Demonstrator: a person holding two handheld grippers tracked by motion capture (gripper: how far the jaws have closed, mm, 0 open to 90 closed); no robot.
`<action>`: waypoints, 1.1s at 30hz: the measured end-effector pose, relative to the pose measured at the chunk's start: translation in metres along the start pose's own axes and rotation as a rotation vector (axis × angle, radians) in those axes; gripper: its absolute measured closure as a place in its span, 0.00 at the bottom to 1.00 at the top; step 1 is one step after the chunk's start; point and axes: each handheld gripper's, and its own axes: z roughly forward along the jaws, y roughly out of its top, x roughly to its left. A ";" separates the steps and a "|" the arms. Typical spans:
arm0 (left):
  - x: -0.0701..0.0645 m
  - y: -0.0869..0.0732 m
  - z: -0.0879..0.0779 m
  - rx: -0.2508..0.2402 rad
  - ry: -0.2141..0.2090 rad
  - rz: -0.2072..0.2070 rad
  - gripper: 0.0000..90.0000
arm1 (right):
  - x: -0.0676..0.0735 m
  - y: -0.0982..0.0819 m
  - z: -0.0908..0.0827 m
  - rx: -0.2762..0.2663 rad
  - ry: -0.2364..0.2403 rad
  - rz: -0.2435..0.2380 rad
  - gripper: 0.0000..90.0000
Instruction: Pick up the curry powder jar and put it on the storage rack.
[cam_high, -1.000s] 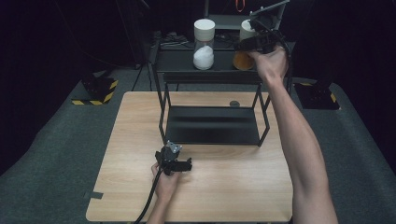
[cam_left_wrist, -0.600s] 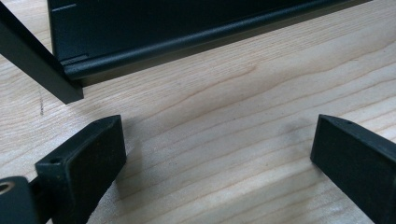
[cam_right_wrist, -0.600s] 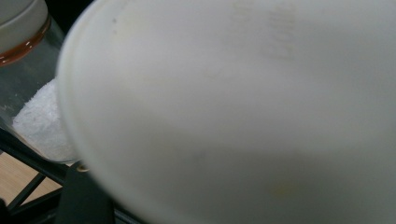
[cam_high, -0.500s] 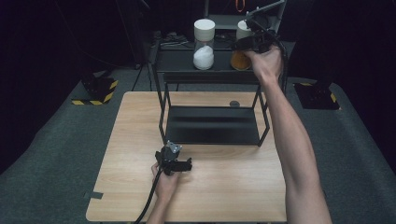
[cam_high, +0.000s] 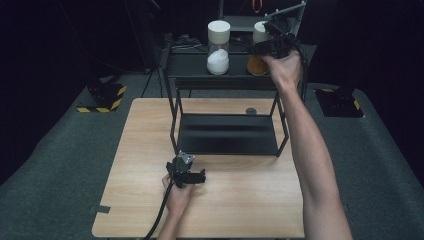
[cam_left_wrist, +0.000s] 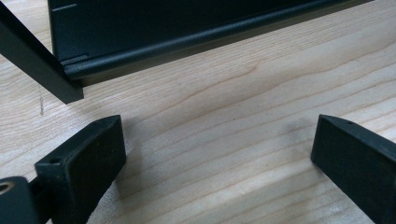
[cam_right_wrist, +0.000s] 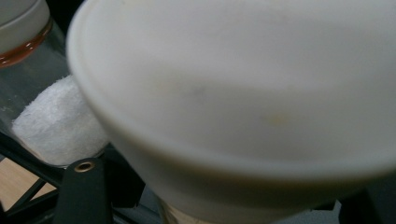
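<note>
Scene: wooden table (cam_high: 240, 205) carrying a black 2-tier rack (cam_high: 227, 135), the landmark for every place below.
Orange jar: jar with a white lid and orange contents (cam_high: 258, 59), upright on the rack's top shelf at its right end; in the right gripper view the pale lid (cam_right_wrist: 261, 93) looms very close and blurred.
White jar: second jar with white powder (cam_high: 218, 50), upright on the same top shelf, just left of the orange jar and apart from it.
Right gripper: right gripper (cam_high: 265, 46) raised at the top shelf's right end, its fingers (cam_right_wrist: 84, 191) either side of the orange jar beneath the lid.
Right fingers: they have just been opening a little with the jar between them; whether the pads press on it, I cannot tell.
Left gripper: left gripper (cam_high: 186, 172) low over the table just in front of the rack's bottom shelf, near its left front leg (cam_left_wrist: 39, 70).
Left fingers: released, spread wide over bare wood (cam_left_wrist: 100, 149).
Small dark disc: on the table behind the rack, toward its right (cam_high: 251, 111).
</note>
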 end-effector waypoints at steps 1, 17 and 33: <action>0.000 0.000 0.000 0.000 0.000 0.000 0.03 | -0.003 0.000 0.000 0.000 0.012 0.004 0.31; 0.000 0.000 0.000 0.000 0.000 0.000 0.03 | -0.013 -0.016 -0.020 -0.067 0.063 0.001 0.05; 0.000 0.000 0.000 0.000 0.000 0.000 0.03 | -0.035 -0.060 -0.046 -0.154 0.119 0.015 0.05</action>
